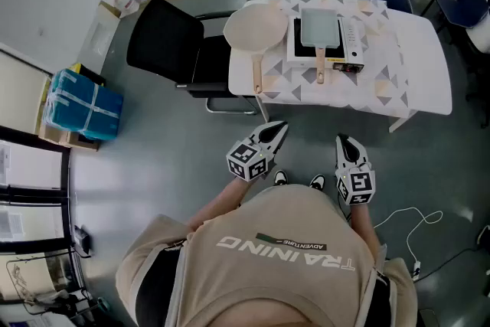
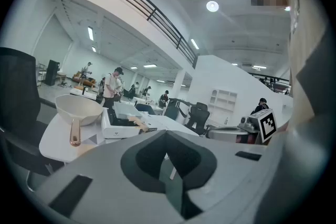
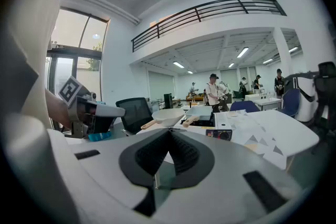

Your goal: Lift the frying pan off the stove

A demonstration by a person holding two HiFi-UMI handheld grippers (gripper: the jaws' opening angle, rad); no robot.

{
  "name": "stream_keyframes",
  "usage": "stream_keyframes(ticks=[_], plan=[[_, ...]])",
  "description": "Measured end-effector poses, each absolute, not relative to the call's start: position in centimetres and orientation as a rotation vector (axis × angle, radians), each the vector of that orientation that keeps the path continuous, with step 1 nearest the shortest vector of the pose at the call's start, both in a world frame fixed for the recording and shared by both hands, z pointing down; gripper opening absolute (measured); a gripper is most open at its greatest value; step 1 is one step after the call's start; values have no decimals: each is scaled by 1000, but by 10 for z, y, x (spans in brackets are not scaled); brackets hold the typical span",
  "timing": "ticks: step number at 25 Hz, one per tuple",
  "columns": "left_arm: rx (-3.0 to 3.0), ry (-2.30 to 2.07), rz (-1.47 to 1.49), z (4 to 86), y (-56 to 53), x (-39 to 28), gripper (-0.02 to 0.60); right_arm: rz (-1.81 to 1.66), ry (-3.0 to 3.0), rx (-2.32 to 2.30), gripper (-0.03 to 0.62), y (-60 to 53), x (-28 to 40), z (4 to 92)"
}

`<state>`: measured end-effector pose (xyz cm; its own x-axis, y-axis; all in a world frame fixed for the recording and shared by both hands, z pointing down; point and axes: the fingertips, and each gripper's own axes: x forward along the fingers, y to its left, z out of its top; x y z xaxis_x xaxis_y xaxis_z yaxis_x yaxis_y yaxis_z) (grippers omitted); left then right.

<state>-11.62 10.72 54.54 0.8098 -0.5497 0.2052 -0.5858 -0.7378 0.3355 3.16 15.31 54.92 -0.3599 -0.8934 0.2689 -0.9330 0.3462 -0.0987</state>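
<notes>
A pale rectangular frying pan (image 1: pixel 320 28) with a wooden handle (image 1: pixel 320 70) rests on a white portable stove (image 1: pixel 350 42) on the patterned table (image 1: pixel 413 65). The left gripper view shows the pan (image 2: pixel 125 110) far ahead, and so does the right gripper view (image 3: pixel 200 110). My left gripper (image 1: pixel 277 130) and right gripper (image 1: pixel 342 142) hang close to my body above the floor, well short of the table. Both are shut with nothing between the jaws, pointing toward the table.
A round cream pan (image 1: pixel 255 28) with a wooden handle lies on the table left of the stove. A black office chair (image 1: pixel 172 50) stands at the table's left end. Blue wrapped packs (image 1: pixel 80 107) sit at left, a white cable (image 1: pixel 406 222) trails on the floor at right.
</notes>
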Motion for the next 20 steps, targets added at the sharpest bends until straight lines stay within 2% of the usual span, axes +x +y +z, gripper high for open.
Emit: stream_keyframes(ticks=[20], plan=[[2601,-943,126,552,118,-107,0,356,-2474,1612,-2,151,43,557]])
